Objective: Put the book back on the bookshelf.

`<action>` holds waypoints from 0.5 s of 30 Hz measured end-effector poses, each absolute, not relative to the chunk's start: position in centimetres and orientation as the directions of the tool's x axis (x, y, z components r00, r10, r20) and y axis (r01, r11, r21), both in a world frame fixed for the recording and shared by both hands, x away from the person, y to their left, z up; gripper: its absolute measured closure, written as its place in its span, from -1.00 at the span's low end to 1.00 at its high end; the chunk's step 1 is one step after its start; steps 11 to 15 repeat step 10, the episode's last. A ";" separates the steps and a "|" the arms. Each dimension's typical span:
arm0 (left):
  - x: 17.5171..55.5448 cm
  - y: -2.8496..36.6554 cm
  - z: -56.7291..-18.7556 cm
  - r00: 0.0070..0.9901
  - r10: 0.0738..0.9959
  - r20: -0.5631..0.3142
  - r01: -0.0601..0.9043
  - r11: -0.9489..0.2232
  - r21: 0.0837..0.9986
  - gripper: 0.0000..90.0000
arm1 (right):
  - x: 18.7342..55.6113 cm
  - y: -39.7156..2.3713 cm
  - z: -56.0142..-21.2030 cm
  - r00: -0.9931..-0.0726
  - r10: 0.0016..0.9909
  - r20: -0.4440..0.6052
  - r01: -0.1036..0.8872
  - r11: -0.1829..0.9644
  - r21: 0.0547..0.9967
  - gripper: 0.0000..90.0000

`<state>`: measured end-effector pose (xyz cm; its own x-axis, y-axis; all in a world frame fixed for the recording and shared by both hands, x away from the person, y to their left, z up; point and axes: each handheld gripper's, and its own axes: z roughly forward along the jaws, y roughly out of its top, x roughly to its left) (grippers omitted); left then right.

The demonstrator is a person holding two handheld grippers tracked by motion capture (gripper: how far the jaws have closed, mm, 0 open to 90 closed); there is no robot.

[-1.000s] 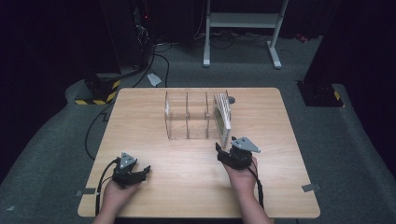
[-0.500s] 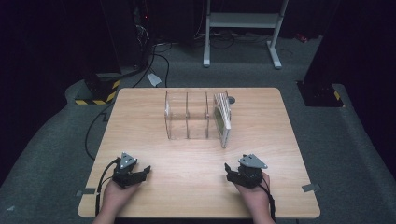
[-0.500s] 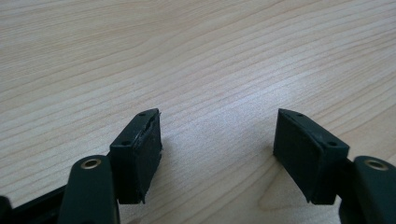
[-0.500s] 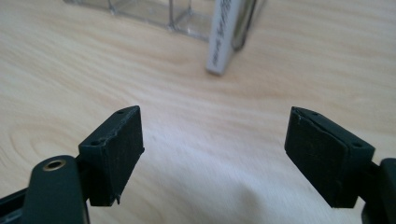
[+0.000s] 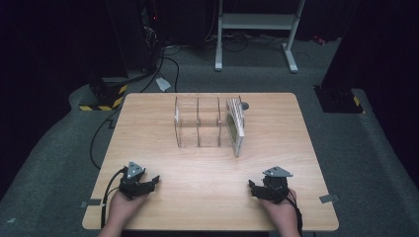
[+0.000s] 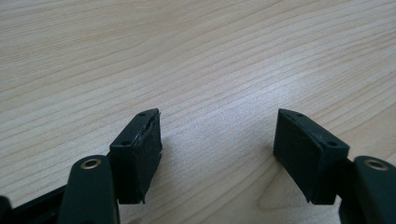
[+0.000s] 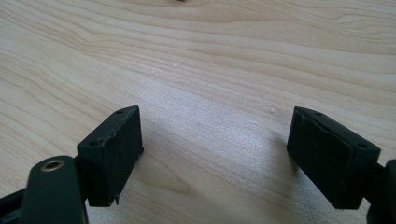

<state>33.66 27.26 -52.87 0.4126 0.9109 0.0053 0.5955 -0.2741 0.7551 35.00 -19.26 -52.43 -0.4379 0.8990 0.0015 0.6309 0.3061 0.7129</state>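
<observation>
We see left tongs (image 5: 154, 179) at 7 o'clock on counter (image 5: 207, 168), spread wide, nothing between, bare wood under them. Right tongs (image 5: 253, 188) at 5 o'clock, also wide and empty, jaws just been opening. Clear rack (image 5: 197, 123) with plates (image 5: 235, 123) at 12 o'clock, well apart from both.

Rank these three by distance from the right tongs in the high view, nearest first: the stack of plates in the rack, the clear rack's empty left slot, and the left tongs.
From the right tongs:
1. Stack of plates, standing in the clear rack's right end, ahead of them.
2. Clear rack's empty left slot, farther left along the rack.
3. Left tongs, across the table's near edge; close to the slot's distance, so 2 and 3 are hard to separate.
</observation>
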 end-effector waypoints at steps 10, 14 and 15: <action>33.6 27.2 -52.9 0.413 0.911 0.005 0.596 -0.274 0.754 -0.28 | 34.9 -18.9 -52.5 -0.417 0.909 -0.016 0.635 0.304 0.710 -0.60; 33.6 27.2 -52.9 0.413 0.911 0.005 0.596 -0.274 0.754 -0.28 | 34.9 -18.9 -52.5 -0.417 0.909 -0.016 0.635 0.304 0.710 -0.60; 33.6 27.2 -52.9 0.413 0.911 0.005 0.596 -0.274 0.754 -0.28 | 34.9 -18.9 -52.5 -0.417 0.909 -0.016 0.635 0.304 0.710 -0.60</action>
